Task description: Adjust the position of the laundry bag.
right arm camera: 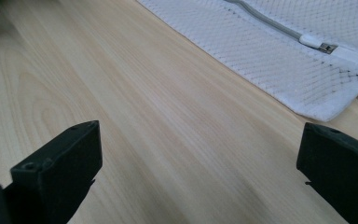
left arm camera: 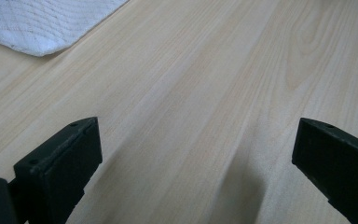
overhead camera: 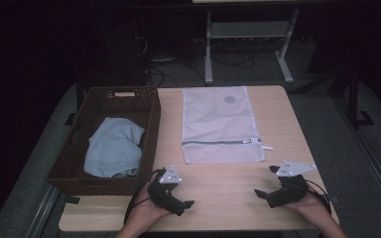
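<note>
At the far left of the wooden table [overhead camera: 228, 193] sits a dark wicker basket [overhead camera: 129, 99] holding a crumpled pale blue garment [overhead camera: 113, 148]. Just near of its right corner rests the left gripper [overhead camera: 178, 191], jaws spread wide over bare wood. A white mesh laundry bag [overhead camera: 221, 124] lies flat in the middle (zip [overhead camera: 218, 142] shut across its near end). Near right, the right gripper [overhead camera: 268, 181] rests with jaws spread, gripping nothing.
</note>
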The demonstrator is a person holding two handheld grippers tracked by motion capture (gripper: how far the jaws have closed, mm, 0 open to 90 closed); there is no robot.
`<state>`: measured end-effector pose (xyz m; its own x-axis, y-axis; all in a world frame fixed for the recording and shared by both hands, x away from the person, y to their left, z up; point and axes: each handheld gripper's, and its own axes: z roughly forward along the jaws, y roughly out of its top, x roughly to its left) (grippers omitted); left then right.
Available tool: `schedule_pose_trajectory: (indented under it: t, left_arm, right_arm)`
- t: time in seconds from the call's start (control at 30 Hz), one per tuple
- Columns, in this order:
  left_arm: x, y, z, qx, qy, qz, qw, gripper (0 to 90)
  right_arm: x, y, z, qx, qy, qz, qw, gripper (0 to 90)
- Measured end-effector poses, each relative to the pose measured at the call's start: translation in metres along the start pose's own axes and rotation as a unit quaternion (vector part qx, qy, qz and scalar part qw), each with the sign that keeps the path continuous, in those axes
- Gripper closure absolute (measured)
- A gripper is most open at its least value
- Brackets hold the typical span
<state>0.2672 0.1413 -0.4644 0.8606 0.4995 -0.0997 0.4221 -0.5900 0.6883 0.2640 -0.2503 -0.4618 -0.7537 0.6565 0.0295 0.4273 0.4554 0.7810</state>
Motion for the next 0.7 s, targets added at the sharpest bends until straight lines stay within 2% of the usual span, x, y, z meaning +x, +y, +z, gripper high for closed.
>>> schedule_pose_trajectory:
  t: [0.4, 0.7]
  left_arm:
    - [0.0011, 0.0001, 0.0009, 0.001, 0.0, -0.002, 1.0, 1.5]
    - [0.0014, 0.0009, 0.0001, 0.0, -0.003, -0.003, 1.0, 1.5]
  right_arm:
    - [-0.0009, 0.0018, 0.0001, -0.002, 0.003, 0.004, 1.0, 0.0]
    - [-0.0064, 0.0082, 0.0015, -0.009, -0.009, 0.007, 0.9999, 0.0]
